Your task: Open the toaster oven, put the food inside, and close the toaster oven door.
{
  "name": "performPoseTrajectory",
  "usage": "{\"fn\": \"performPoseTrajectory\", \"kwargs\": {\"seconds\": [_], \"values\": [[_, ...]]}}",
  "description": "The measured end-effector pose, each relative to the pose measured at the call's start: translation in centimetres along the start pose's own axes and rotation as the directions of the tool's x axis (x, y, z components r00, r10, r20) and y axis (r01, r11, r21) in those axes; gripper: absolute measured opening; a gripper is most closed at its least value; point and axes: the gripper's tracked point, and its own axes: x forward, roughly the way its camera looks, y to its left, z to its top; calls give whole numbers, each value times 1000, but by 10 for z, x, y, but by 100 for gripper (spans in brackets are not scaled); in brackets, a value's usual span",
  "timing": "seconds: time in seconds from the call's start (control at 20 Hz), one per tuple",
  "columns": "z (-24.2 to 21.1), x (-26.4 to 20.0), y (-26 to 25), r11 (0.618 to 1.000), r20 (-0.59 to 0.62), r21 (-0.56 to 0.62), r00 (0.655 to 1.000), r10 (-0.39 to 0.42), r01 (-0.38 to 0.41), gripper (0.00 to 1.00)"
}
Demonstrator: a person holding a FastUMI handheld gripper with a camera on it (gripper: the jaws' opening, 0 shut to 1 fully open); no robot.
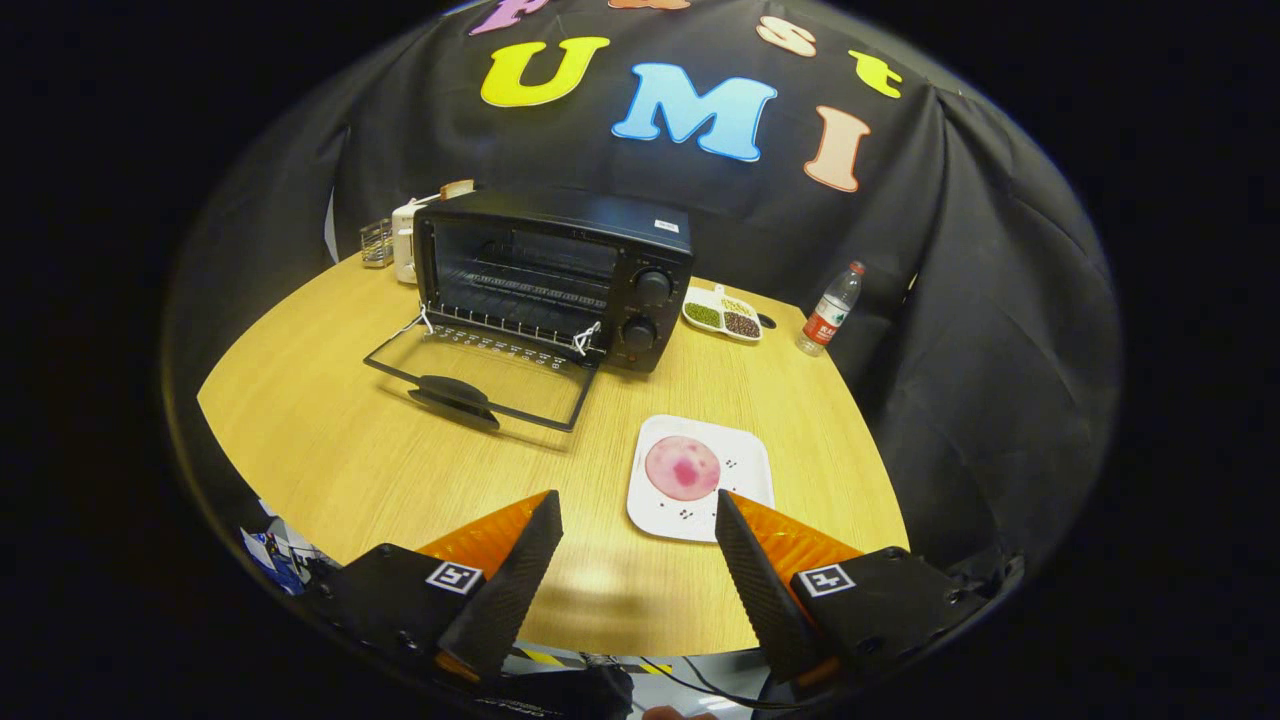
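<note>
Just ahead of my jaws (638,530), nearer the right finger, a white plate (745,455) sits on the wooden surface (330,440) with the food (683,467) on it — a flat pink round, darker in the middle. My jaws are spread wide and hold nothing; the plate's near edge lies in the gap between the tips.

Beyond them and to the left stands the oven (560,275), its door (480,375) already dropped flat toward me, the rack bare inside. So the opening looks done, and loading comes next, I judge.

The food looks thin and soft, probably light and maybe slick — pinching it directly could tear or squash it. The plate looks stiff and, if it is ceramic, could chip. I'd take the plate by its near rim, one finger over and one under, and keep it level so the round does not slide off. The hold would be shallow.
</note>
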Motion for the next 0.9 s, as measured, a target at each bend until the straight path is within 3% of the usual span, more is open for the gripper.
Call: {"fn": "performPoseTrajectory", "kwargs": {"seconds": [0.4,0.9], "values": [[4,45,-70,996,-55,-15,994,90,-91,98],[-53,98,-130,989,-249,44,958,145,-138,98]]}}
